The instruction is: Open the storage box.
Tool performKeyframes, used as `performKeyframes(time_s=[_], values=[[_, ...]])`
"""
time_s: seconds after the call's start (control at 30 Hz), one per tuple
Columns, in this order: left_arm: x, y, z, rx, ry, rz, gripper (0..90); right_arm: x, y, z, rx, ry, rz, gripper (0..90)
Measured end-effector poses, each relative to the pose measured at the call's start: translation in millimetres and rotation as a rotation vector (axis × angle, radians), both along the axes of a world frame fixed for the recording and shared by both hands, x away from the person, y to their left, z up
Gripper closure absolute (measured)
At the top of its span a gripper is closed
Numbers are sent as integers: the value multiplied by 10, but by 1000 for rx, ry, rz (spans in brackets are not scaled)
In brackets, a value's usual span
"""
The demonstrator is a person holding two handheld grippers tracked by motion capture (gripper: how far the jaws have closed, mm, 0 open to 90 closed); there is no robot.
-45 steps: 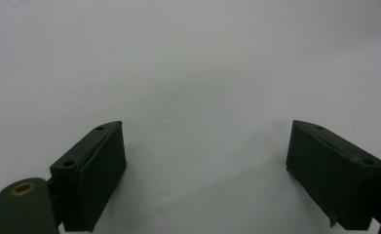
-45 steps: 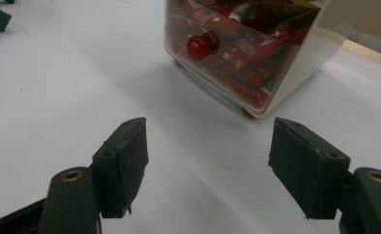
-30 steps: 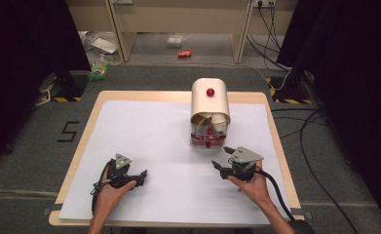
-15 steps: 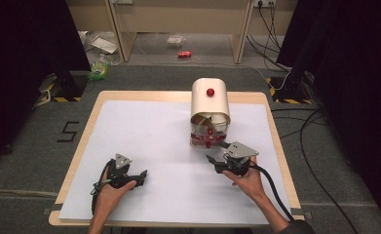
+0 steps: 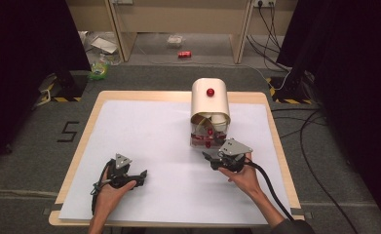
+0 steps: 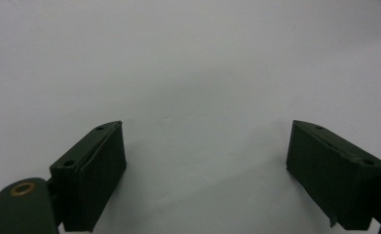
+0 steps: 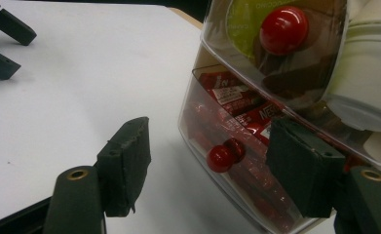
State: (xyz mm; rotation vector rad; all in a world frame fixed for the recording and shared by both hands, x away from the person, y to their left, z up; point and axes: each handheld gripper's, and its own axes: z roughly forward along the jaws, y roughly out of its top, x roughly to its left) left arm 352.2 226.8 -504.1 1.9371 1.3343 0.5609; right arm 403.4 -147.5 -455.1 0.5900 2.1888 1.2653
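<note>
Clear plastic box (image 7: 237, 161) holds red packets (image 7: 227, 95); lettering unreadable.
Right tool (image 7: 207, 161) wide open before its red knob (image 7: 220, 158), gripping nothing; left tool (image 6: 207, 161) open, empty.

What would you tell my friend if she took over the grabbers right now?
Right gripper: jaws open, nothing between them, pointing at the lower red knob on the clear drawer at the bottom of the cream box, close but not touching.
Left gripper: jaws open and empty, low over the white sheet near the table's front-left.
Things: the box stands at the back right of the middle; red packets lie inside the drawer; a second red knob sits on the clear front above.
Done: nothing gripped yet; drawer looks shut.
Left: probably close on the lower knob and pull.
</note>
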Motion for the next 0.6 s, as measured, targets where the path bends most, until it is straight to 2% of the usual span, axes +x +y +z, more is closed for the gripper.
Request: performKeyframes(time_s=[0.2,0.6], values=[[0,0,0,0,0,0,137,18,38,1,-18,-22,7,339],[0,0,1,2,1,-1,136,36,127,-37,-107,-89,24,372]])
